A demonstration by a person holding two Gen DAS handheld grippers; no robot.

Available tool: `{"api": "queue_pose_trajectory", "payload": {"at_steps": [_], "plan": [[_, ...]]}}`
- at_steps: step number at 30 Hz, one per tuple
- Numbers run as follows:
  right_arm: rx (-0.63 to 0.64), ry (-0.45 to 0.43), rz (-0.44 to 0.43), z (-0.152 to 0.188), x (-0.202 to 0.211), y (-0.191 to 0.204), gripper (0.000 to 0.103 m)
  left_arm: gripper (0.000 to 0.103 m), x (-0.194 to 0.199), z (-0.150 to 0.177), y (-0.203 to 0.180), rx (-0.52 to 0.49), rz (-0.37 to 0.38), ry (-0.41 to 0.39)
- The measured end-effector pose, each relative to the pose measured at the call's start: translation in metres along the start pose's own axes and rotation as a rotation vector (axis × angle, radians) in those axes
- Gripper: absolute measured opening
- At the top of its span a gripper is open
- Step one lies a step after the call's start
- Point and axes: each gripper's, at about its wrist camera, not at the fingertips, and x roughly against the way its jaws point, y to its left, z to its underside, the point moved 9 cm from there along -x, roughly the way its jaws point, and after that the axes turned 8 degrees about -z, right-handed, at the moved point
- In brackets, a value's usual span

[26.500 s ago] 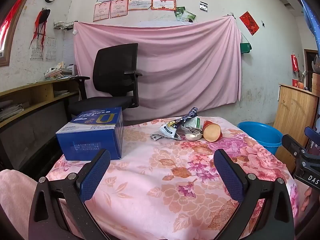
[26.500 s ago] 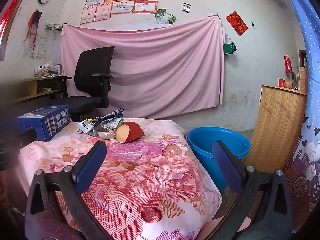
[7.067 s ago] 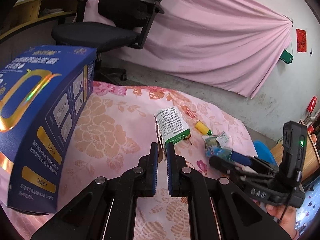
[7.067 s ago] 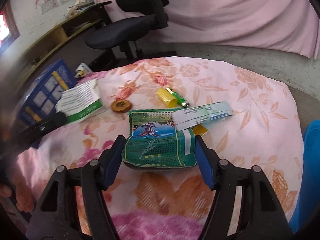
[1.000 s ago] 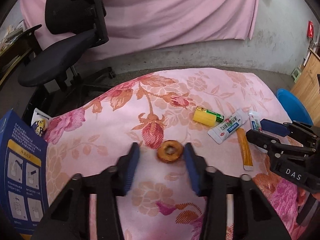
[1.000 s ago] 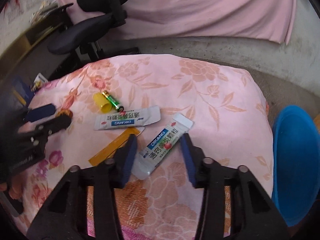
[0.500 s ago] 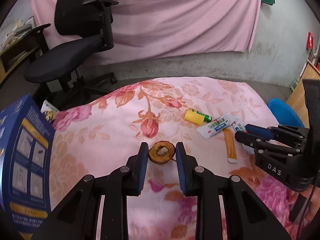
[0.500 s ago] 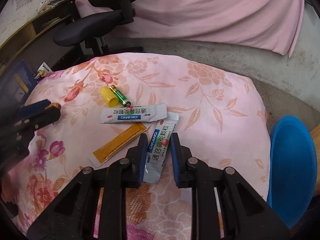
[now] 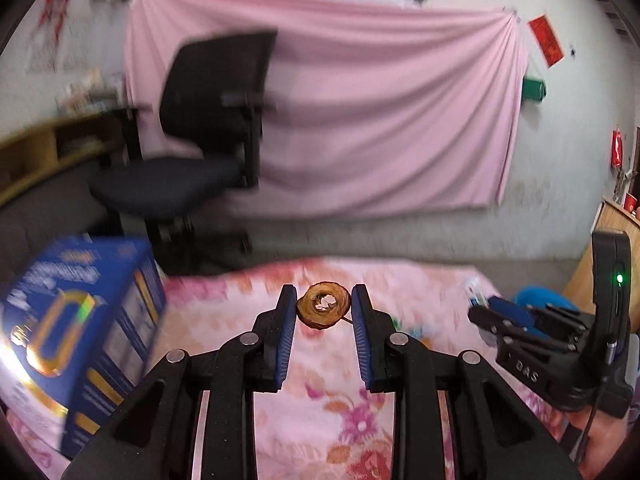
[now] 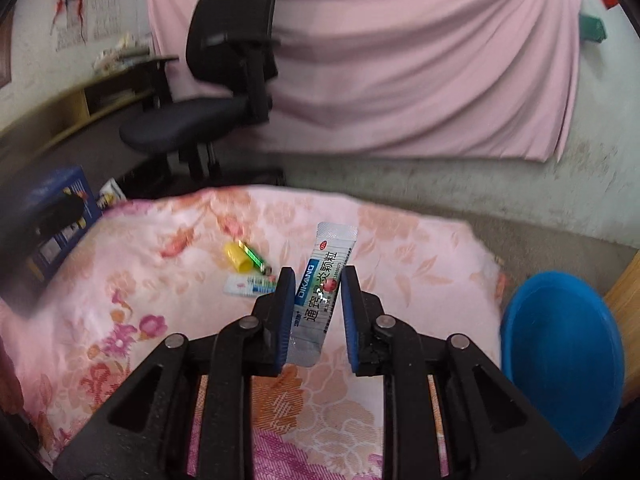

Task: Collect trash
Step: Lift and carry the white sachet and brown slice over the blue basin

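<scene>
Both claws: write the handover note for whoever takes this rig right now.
Left claw: shut on the brown ring, lifted clear of the floral cloth.
Right claw: shut on the DIKANG sachet, held up off the cloth.
On the table: a yellow cap, a green lighter and a second white sachet. The blue box stands at the left edge.
The blue basin sits on the floor to the right of the table; what it holds is not visible.
Done: two pieces picked up.
Left: drop both, probably in the basin, then collect the remaining pieces.
</scene>
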Motion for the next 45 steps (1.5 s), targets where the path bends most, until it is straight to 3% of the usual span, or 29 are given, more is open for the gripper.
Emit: {"api": "queue_pose_trajectory", "payload": {"at_steps": [2,10,15,22,26,30,34,39,45], "plan": [[0.006,-0.056,0.005,-0.006,0.009,0.002,0.046,0.023,0.010,-0.007,-0.001,-0.005,-0.008,-0.058],[0.024,-0.280,-0.011,-0.022,0.053,0.005,0.046,0.023,0.037,-0.029,-0.008,0.004,0.017,-0.168],[0.015,-0.376,0.003,-0.029,0.079,-0.002,0.046,0.023,0.058,-0.043,-0.015,0.017,0.028,-0.232],[0.010,-0.528,0.078,-0.034,0.134,-0.023,0.046,0.023,0.108,-0.066,-0.060,-0.090,0.094,-0.409],[-0.024,-0.599,0.145,-0.033,0.166,-0.051,0.046,0.023,0.121,-0.076,-0.100,-0.125,0.150,-0.452],[-0.071,-0.641,0.226,-0.027,0.194,-0.086,0.046,0.023,0.122,-0.080,-0.145,-0.126,0.228,-0.449],[-0.126,-0.651,0.303,-0.015,0.216,-0.126,0.047,0.023,0.118,-0.072,-0.211,-0.203,0.326,-0.389],[-0.220,-0.609,0.341,0.005,0.223,-0.178,0.047,0.023,0.096,-0.055,-0.285,-0.247,0.445,-0.253],[-0.315,-0.507,0.337,0.030,0.206,-0.222,0.047,0.023,0.059,-0.024,-0.345,-0.307,0.506,-0.067]]}}
